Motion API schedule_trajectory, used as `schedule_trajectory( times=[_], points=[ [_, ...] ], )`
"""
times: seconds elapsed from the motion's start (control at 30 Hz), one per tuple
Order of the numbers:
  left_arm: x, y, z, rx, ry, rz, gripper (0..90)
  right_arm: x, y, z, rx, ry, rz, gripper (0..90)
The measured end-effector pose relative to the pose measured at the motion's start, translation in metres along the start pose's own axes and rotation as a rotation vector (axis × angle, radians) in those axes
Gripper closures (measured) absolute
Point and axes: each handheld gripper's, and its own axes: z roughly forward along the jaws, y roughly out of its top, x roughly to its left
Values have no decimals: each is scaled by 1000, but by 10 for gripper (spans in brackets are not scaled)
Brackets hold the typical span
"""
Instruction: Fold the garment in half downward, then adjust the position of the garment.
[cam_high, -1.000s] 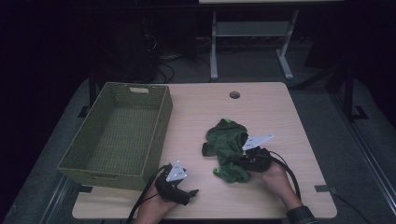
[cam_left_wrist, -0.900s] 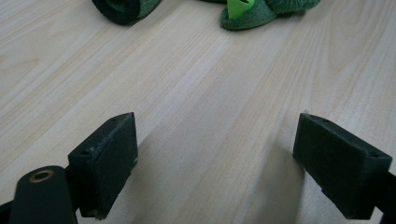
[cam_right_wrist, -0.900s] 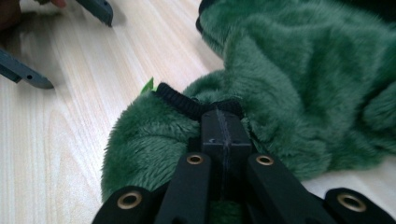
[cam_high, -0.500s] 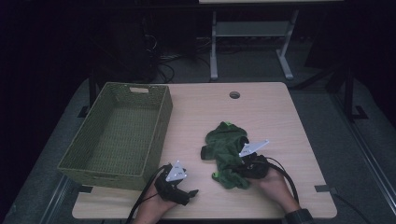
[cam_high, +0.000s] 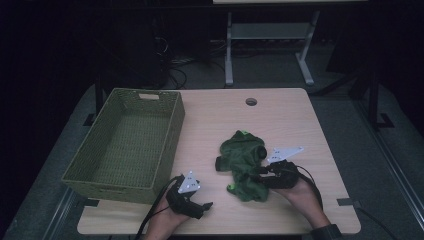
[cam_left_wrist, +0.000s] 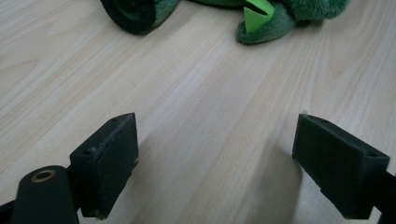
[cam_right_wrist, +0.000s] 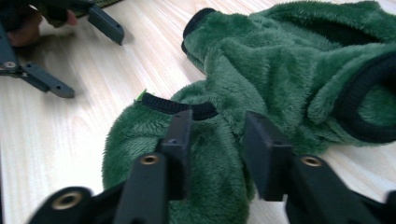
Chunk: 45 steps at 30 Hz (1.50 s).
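High view puts the green fleece garment (cam_high: 244, 164) right of centre on the tabletop (cam_high: 280, 120), crumpled, well apart from the basket (cam_high: 127, 145) at left. My right hand-held gripper (cam_high: 259, 174) has just been opening; its jaws now straddle a fold without pressing it, so the garment is let go. My left hand-held gripper (cam_high: 206, 206) sits spread and empty at lower centre.

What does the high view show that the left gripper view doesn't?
The high view alone takes in the woven basket, the person's hands, the right hand-held gripper at the green fleece and the floor beyond the table. The left gripper view alone gives a close look at the left hand-held gripper, jaws wide apart over bare wood. Both show the green fleece and the table.
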Motion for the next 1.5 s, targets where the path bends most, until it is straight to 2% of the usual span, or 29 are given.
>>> schedule_trajectory(
  times=[0.13, 0.2, 0.23, 0.37, 0.53, 0.6, 0.73, 0.87, 1.1, 1.3, 1.43, 1.5],
  points=[
    [2, 9, 1, 5, 6, 2, 139, -4, 6, -10, -35, -18, 6, 547],
    [4, 14, -1, -10, 4, -7, 140, -8, 7, -12, -49, -22, 4, 525],
    [5, 16, -2, -17, 2, -10, 141, -9, 7, -13, -44, -25, 19, 514],
    [9, 27, -3, -18, -7, -16, 148, -14, 9, -17, -59, -42, 13, 503],
    [13, 44, -3, -42, -4, -6, 180, -20, 17, -25, -81, -76, 11, 505],
    [16, 52, -3, -45, -20, -5, 220, -22, 21, -27, -92, -99, 15, 479],
    [21, 68, -2, -59, -16, 0, 251, -28, 30, -29, -91, -122, 23, 450],
    [27, 83, -1, -78, -7, 10, 294, -37, 37, -29, -84, -137, 44, 462],
    [40, 104, 12, -90, -5, 33, 370, -54, 48, -23, -71, -154, 52, 492],
    [59, 122, 28, -88, -5, 23, 440, -72, 55, -16, -69, -149, 83, 515],
    [68, 129, 42, -87, 3, 14, 487, -82, 58, -9, -75, -157, 85, 534],
    [73, 132, 47, -74, 28, 18, 507, -87, 57, -4, -78, -157, 84, 548]
  ],
)
